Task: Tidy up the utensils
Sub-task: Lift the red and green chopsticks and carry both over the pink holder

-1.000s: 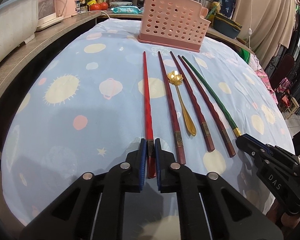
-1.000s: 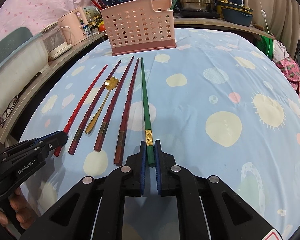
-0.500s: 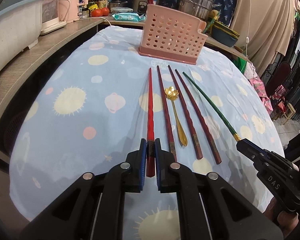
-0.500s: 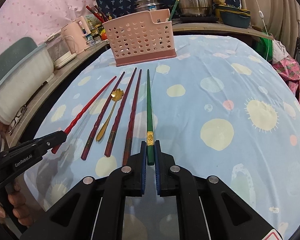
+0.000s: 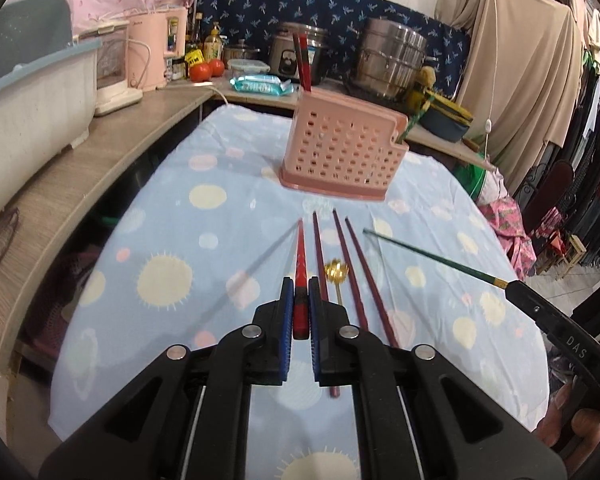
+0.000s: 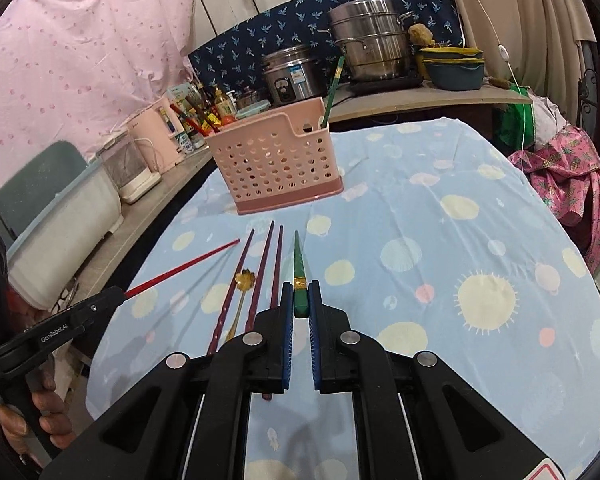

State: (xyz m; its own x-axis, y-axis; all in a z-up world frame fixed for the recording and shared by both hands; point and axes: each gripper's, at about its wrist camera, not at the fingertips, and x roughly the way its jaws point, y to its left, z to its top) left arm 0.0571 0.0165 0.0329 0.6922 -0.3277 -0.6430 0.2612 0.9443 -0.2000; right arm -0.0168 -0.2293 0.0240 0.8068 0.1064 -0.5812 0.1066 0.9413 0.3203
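Observation:
My left gripper is shut on a red chopstick and holds it in the air above the tablecloth. My right gripper is shut on a green chopstick, also lifted; it shows in the left wrist view. Three dark red chopsticks and a gold spoon lie side by side on the cloth. The pink perforated utensil basket stands farther back, with red chopsticks in its left end and a green one in its right end.
The round table has a light blue patterned cloth. A wooden counter curves along the left and back, with a plastic tub, pink appliances, bottles, a rice cooker and steel pots. Clothes hang at the right.
Both grippers have risen and lifted their chopsticks off the cloth, the red one on the left and the green one on the right. The other utensils have not moved.

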